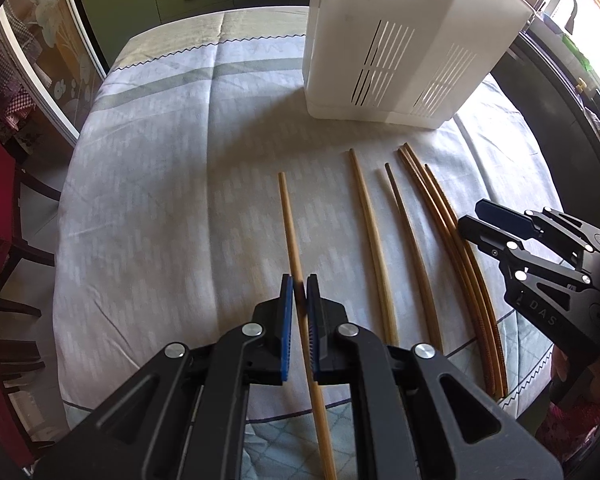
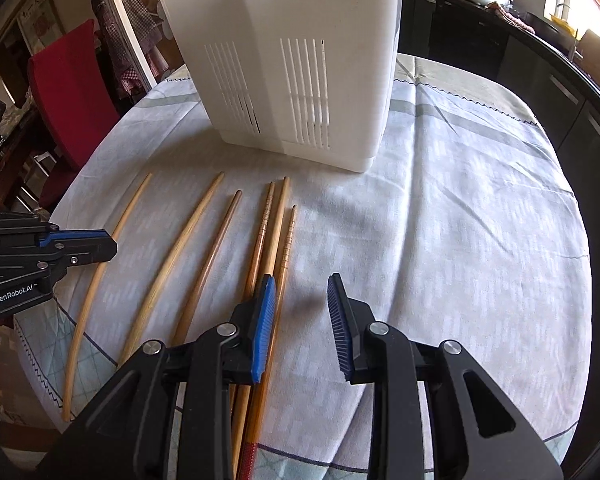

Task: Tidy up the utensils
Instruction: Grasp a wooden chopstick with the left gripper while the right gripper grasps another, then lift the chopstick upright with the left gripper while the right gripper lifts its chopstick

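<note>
The left gripper is clamped tight on a pale chopstick, blue pads pinching its shaft partway along. That stick runs lengthwise away from the camera, its far tip aimed toward the white slotted utensil holder standing at the back of the table, its near end passing back under the gripper body.

Over to the right, five more chopsticks lie on the pale patterned tablecloth, all with their long axes roughly parallel to the held one, tips toward the holder. A light one, then a darker brown one, then a bundle of three touching side by side.

The right gripper hovers low over the cloth with its jaws partly open and nothing between them. Its left pad sits right over the outermost stick of the bundle; the gap between the pads shows bare cloth. In that view the ringed, carved tips of two bundle sticks point toward the holder.
</note>
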The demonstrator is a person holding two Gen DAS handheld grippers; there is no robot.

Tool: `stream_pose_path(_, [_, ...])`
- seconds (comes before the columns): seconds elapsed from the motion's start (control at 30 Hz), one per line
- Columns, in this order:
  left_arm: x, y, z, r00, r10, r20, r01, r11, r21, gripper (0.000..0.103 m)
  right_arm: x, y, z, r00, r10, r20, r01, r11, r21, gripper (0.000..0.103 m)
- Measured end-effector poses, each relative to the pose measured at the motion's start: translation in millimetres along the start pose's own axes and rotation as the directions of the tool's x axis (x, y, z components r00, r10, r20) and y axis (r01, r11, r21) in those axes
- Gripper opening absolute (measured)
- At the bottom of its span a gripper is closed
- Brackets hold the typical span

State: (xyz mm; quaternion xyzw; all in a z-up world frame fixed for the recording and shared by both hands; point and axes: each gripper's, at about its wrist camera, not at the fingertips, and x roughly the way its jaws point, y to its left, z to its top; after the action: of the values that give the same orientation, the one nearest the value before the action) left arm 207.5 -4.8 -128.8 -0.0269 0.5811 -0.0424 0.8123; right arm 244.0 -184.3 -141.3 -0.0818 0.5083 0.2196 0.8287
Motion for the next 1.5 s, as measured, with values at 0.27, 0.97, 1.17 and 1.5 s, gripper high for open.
stream_pose_path(0.27, [-1, 0, 0, 1.0, -0.011, 0.005, 0.011, 1.0, 0.005, 0.007, 6, 10, 1, 0.997, -0.068, -0.024, 0.067, 0.997, -0.041, 0.025])
stream_pose_path(0.97, [18, 3, 9, 0.998, 0.009, -0.066, -0.01, 1.0, -0.014, 0.007, 19, 21, 19, 0.997, -0.044, -0.057, 0.04, 0.997, -0.06, 0.016])
stream_pose_path(1.17, [19, -6, 13, 0.998, 0.032, -0.048, -0.032, 0.999, 0.007, 0.006, 18, 22, 14, 0.999, -0.025, -0.038, 0.024, 0.999, -0.041, 0.007])
stream_pose_path(1.5, [-53, -1, 18, 0.984, 0.021, 0.174, -0.02, 1.0, -0.01, 0.006, -63, 17, 23, 0.983, 0.037, 0.182, -0.038, 0.999, -0.002, 0.007])
